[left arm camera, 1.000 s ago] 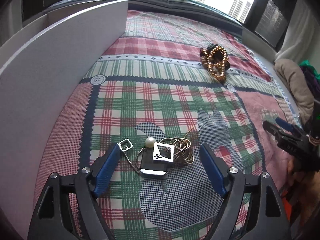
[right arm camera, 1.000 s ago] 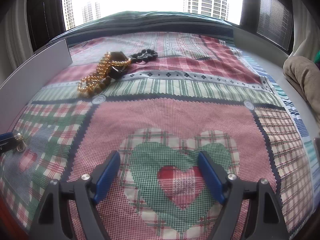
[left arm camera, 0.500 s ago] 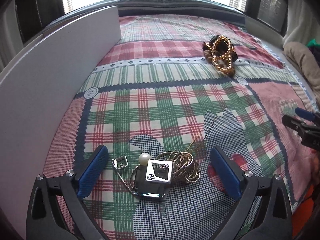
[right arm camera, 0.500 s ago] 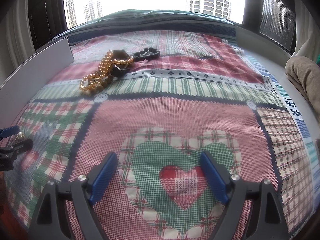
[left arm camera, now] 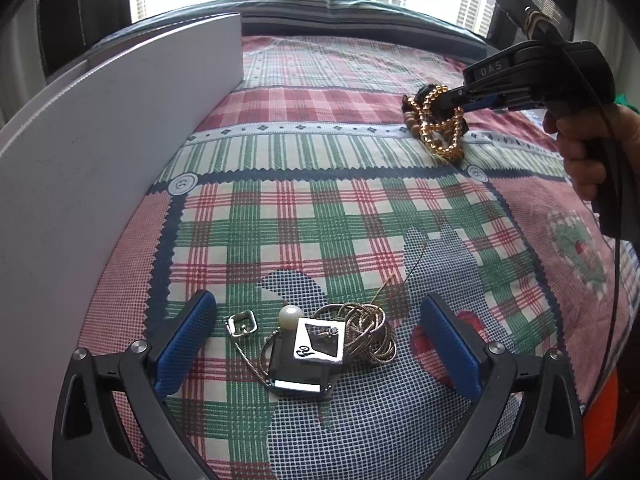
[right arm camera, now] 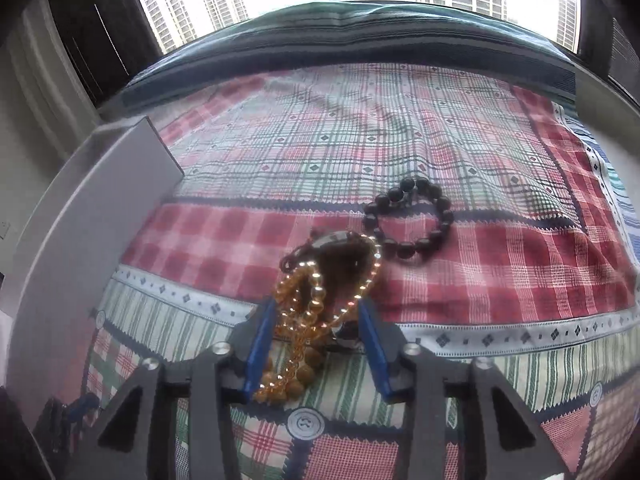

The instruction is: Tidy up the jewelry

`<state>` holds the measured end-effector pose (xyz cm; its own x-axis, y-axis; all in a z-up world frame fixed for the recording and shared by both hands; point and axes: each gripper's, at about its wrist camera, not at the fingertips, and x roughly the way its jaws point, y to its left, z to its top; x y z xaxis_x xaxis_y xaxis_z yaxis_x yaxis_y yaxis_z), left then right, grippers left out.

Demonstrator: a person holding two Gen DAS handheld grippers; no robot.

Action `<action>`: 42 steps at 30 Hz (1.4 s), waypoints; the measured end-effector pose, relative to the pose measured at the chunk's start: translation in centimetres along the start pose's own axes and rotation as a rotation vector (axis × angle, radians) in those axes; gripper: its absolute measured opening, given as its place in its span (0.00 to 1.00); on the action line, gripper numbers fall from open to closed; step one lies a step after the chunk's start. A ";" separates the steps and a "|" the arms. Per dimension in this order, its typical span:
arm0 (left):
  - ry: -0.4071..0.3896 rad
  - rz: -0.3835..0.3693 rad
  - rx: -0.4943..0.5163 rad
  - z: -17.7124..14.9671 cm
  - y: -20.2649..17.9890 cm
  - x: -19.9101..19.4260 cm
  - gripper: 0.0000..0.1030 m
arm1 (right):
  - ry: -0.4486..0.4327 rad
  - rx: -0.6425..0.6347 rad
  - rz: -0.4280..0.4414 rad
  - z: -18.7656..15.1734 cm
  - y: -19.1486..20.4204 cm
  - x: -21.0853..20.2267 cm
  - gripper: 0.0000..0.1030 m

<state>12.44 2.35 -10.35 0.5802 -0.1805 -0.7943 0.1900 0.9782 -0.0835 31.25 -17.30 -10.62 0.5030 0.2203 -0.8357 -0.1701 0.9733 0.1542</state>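
Note:
A tangle of thin chains with a square silver pendant [left arm camera: 318, 346], a pearl [left arm camera: 291, 315] and a small clasp [left arm camera: 241, 323] lies on the plaid cloth between the blue pads of my open left gripper [left arm camera: 316, 340]. Farther off, my right gripper [left arm camera: 448, 106] has its jaws narrowed around a pile of gold bead bracelets [left arm camera: 438, 128] with a dark stone. In the right wrist view the gold beads [right arm camera: 308, 320] sit between the pads of the right gripper [right arm camera: 318, 322], and a dark bead bracelet [right arm camera: 412, 218] lies just beyond.
A white box wall [left arm camera: 100, 160] stands along the left side and shows in the right wrist view [right arm camera: 100, 208] too. The plaid patchwork cloth [left arm camera: 340, 220] covers the surface. A window with towers is at the back.
My right gripper has moved forward to the gold bead pile and narrowed its jaws around it. My left gripper has pulled back slightly from the chain tangle and stays open.

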 end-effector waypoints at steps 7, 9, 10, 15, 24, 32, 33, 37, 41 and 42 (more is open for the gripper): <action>-0.008 -0.018 -0.013 -0.1 0.2 -0.3 0.98 | -0.103 -0.032 0.010 1.4 0.6 -5.6 0.08; -0.009 -0.019 -0.014 -0.1 0.2 -0.3 0.98 | -0.146 -0.046 0.017 2.2 0.7 -8.0 0.08; -0.009 -0.020 -0.015 0.0 0.2 -0.3 0.98 | -0.169 -0.054 0.019 2.8 0.9 -9.2 0.08; -0.008 -0.017 -0.014 -0.1 0.2 -0.3 0.98 | -0.291 -0.062 0.024 4.8 1.0 -14.9 0.08; -0.004 -0.008 -0.007 0.0 0.0 -0.1 0.98 | -0.305 -0.064 0.150 2.4 1.1 -21.4 0.08; -0.002 -0.003 -0.002 -0.1 -0.1 0.0 0.98 | -0.090 0.181 0.237 -6.9 -5.7 -15.8 0.08; -0.001 -0.002 0.000 -0.1 -0.1 0.0 0.98 | -0.067 0.220 0.189 -8.3 -7.1 -14.6 0.09; 0.002 0.004 0.006 -0.1 -0.2 0.1 0.98 | -0.015 0.227 -0.135 -12.9 -11.6 -11.2 0.11; -0.001 -0.002 0.002 0.0 -0.1 0.1 0.98 | -0.022 0.232 -0.170 -15.7 -13.7 -11.5 0.33; -0.004 -0.012 -0.003 -0.1 0.0 0.1 0.98 | -0.039 0.230 -0.160 -16.1 -13.7 -12.0 0.49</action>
<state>12.46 2.38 -10.45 0.5808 -0.1923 -0.7910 0.1946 0.9763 -0.0945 13.92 -34.36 -11.24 0.5409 0.0608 -0.8389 0.1087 0.9840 0.1414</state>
